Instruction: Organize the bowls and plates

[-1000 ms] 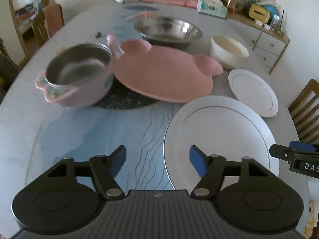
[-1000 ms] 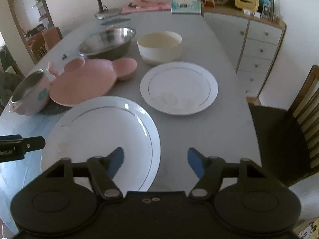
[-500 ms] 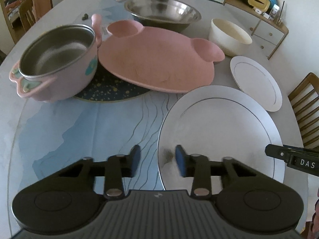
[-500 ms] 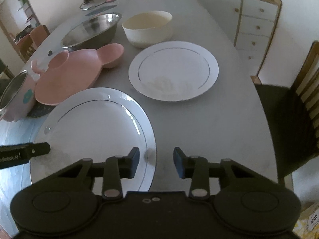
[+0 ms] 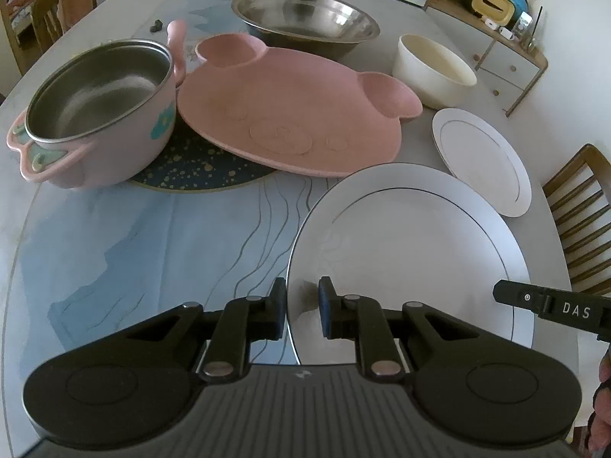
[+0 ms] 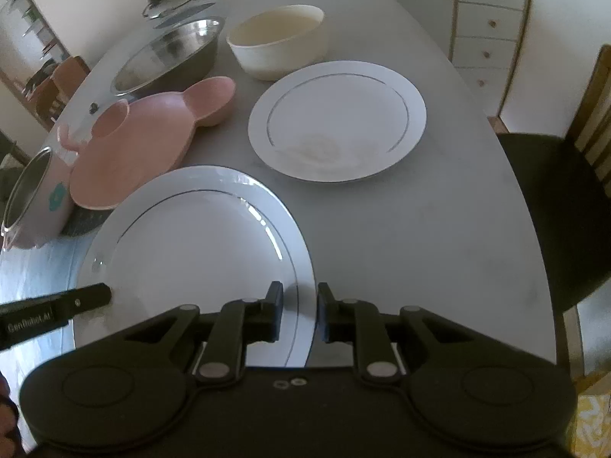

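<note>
Both jaws are closing astride opposite rims of the big plate (image 5: pixel 412 252) at the bench's near edge: left gripper (image 5: pixel 301 307) on its left rim, right gripper (image 6: pixel 298 313) on its right, pads not visibly pressing yet.

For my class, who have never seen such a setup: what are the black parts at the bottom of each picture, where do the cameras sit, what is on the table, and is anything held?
No robot here: a person carries a hand-held two-finger tool in each hand, a camera on each looking along the fingers. The left tool straddles one edge of the large white plate, the right tool the opposite edge. Both are closing on its rim; the plate lies on the table. Also there: small white plate, pink plate, pink pot, steel bowl, cream bowl.
</note>
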A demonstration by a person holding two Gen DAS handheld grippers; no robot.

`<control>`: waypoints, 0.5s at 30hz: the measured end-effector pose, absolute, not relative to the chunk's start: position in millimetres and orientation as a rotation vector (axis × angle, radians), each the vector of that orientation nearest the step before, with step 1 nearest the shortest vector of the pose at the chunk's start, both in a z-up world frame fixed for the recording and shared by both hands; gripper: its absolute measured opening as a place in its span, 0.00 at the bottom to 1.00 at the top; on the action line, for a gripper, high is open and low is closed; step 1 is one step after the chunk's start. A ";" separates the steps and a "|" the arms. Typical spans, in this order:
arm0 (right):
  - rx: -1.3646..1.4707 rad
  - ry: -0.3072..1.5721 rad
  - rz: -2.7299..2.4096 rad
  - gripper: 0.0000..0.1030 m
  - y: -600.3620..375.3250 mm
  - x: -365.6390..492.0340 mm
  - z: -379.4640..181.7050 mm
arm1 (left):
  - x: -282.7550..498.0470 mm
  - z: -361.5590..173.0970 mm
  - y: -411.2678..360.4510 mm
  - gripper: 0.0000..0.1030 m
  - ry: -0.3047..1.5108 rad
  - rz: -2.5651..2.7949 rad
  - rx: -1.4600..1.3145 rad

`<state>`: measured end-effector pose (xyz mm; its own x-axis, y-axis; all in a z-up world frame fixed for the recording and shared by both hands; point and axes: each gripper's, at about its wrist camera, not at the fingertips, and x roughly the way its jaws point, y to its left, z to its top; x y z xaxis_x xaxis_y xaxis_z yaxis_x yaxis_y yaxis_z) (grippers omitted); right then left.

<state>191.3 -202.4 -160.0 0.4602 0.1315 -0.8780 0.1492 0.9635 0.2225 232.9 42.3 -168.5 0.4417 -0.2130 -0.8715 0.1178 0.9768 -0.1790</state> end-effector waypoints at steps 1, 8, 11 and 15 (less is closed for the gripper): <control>0.273 1.095 -0.011 0.18 -200.7 191.6 -159.5 | 232.5 -168.2 42.6 0.14 1.092 -0.202 -0.098; 0.254 1.082 0.000 0.15 -196.5 187.9 -153.4 | 224.4 -162.1 47.2 0.13 1.077 -0.181 -0.092; 0.245 1.087 0.017 0.14 -191.6 185.0 -150.7 | 219.1 -161.1 51.4 0.13 1.074 -0.161 -0.088; 0.250 1.094 0.058 0.13 -183.4 181.2 -147.3 | 206.2 -157.9 68.9 0.13 1.052 -0.121 -0.127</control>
